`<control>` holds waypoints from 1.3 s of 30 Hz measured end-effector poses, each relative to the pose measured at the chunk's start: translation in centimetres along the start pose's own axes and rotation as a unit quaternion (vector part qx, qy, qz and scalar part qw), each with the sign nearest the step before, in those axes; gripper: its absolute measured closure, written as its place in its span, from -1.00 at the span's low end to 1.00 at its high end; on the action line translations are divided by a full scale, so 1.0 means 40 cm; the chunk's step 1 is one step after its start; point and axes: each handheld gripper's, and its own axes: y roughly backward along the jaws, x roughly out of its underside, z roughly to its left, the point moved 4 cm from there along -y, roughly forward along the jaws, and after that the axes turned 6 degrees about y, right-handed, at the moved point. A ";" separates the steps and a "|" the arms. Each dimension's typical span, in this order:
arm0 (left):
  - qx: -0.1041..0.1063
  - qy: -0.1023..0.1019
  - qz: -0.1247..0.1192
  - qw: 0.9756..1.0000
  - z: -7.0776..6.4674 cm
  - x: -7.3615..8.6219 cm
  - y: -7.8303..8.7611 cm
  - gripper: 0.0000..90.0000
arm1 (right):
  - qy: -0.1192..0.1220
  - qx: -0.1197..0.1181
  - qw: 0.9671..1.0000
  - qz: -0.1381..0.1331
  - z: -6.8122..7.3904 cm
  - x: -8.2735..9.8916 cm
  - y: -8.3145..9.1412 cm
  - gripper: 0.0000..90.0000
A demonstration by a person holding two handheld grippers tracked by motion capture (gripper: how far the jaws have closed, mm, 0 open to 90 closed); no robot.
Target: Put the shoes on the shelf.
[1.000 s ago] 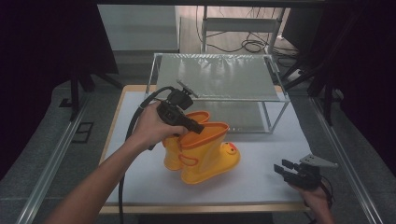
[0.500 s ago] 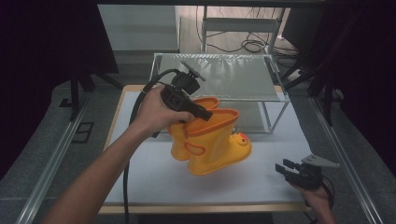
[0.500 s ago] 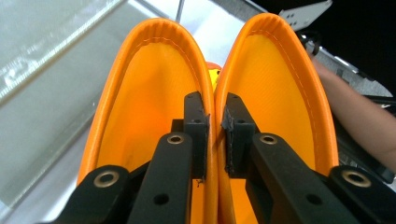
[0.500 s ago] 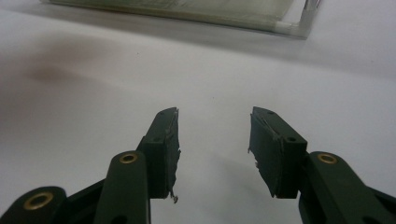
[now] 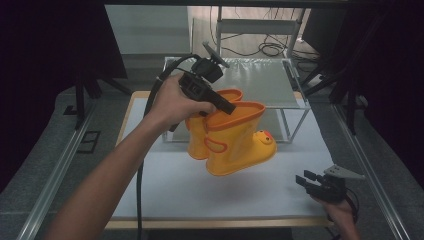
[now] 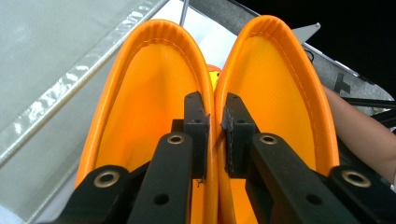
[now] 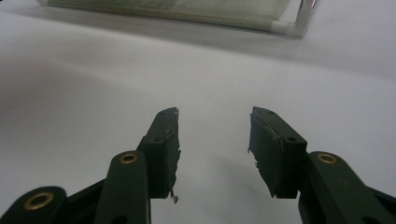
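Left gripper (image 5: 226, 106) clamped on boots (image 5: 235, 137) — one jaw inside each shaft, pinching two touching inner rims together, clear in left gripper view (image 6: 215, 123). Boots off table (image 5: 165, 185), tilted, hanging in front of wire shelf (image 5: 295, 107). Likely light, soft rubber; rims flex, smooth — slip risk if swung. Pinch at rims seems best hold, deep on pads. Right gripper (image 5: 306, 179) low over table near right edge, jaws apart (image 7: 212, 147), empty.

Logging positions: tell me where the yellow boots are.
In the high view the yellow boots hang mid-table, above the white mat, pinched by the left gripper, before the metal rack.
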 end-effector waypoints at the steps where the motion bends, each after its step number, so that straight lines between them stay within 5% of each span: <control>1: 0.002 -0.001 0.000 1.000 -0.001 -0.007 0.001 0.84 | 0.000 0.000 1.000 0.000 -0.001 0.000 0.000 0.16; 12: 0.022 0.013 -0.027 0.999 -0.009 -0.094 0.035 0.84 | -0.005 0.000 1.000 0.000 -0.005 0.003 0.002 0.17; 22: 0.012 0.038 -0.044 0.998 0.016 -0.182 0.059 0.84 | -0.009 0.002 1.000 -0.003 -0.011 0.004 0.005 0.17; 27: -0.010 0.064 -0.072 0.995 0.049 -0.240 0.073 0.84 | -0.014 0.000 1.000 -0.005 -0.013 0.005 0.004 0.17; 39: -0.072 0.143 -0.104 0.982 0.143 -0.320 0.053 0.84 | -0.018 0.000 1.000 -0.013 -0.020 0.007 0.008 0.17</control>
